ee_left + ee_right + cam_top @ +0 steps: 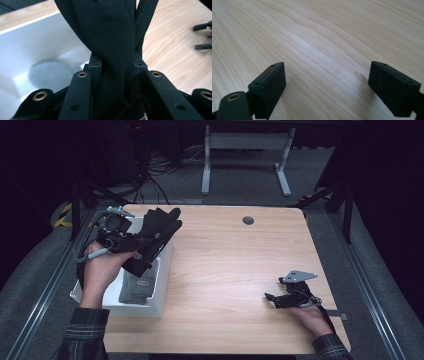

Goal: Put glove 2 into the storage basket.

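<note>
Clamping a black glove over white bin, left hand-held gripper, right hand-held gripper spread wide

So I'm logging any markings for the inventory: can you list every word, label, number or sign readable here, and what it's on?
No text can be read in any view.
Black glove: a small white mark near its cuff, too small and blurred to read.
Grey folded cloth in the white bin: a small tag or patch, too blurred to read.
Yellow and black hazard stripes by the floor rail: a pattern, no words.
</note>
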Available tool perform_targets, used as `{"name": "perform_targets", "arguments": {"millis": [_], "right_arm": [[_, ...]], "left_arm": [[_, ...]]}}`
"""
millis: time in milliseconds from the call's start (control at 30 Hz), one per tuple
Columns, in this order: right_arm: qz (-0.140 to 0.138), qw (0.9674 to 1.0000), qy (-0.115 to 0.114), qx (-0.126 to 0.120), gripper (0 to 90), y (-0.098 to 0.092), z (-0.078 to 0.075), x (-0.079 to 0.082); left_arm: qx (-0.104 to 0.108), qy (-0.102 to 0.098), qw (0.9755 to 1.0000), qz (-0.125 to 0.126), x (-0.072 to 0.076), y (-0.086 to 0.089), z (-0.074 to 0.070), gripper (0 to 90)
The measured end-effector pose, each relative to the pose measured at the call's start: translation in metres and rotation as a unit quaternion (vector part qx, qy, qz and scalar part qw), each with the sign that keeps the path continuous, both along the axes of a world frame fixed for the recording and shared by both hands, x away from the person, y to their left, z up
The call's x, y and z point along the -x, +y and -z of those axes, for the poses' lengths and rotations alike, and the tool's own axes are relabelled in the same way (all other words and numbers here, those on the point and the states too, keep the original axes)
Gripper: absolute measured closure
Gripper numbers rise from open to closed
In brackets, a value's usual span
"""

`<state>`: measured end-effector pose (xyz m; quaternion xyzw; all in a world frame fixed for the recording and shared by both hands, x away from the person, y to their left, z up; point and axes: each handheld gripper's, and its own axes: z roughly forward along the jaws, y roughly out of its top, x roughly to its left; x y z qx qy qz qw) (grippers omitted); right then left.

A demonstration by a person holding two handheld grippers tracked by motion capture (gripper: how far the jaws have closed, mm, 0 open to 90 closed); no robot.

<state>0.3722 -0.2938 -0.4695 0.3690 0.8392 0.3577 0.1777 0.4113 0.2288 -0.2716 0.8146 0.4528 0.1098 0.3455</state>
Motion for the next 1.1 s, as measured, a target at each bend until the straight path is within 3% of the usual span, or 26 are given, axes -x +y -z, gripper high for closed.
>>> {"name": "perform_targets", "arguments": {"millis": [367, 800, 933, 1100], "right_arm": [[0.002, 1.0000, 0.000, 0.000, 14.8, 0.000, 0.000, 0.000], [0.003, 1.0000, 0.000, -0.001, 14.9, 0.000, 0.000, 0.000], [0.003, 1.0000, 0.000, -0.001, 14.8, 0.000, 0.000, 0.000], [0.003, 1.0000, 0.000, -0.001, 14.9, 0.000, 0.000, 0.000]], "left_arm": [[-0.004, 0.044, 0.9973, -0.058, -0.004, 0.032, 0.040, 70.2], [-0.016, 0.087, 0.9931, -0.077, -0.021, 0.024, 0.077, 70.0], [-0.032, 0.097, 0.9909, -0.088, -0.025, 0.023, 0.088, 69.3], [-0.034, 0.102, 0.9894, -0.098, -0.028, 0.026, 0.100, 68.3]]}}
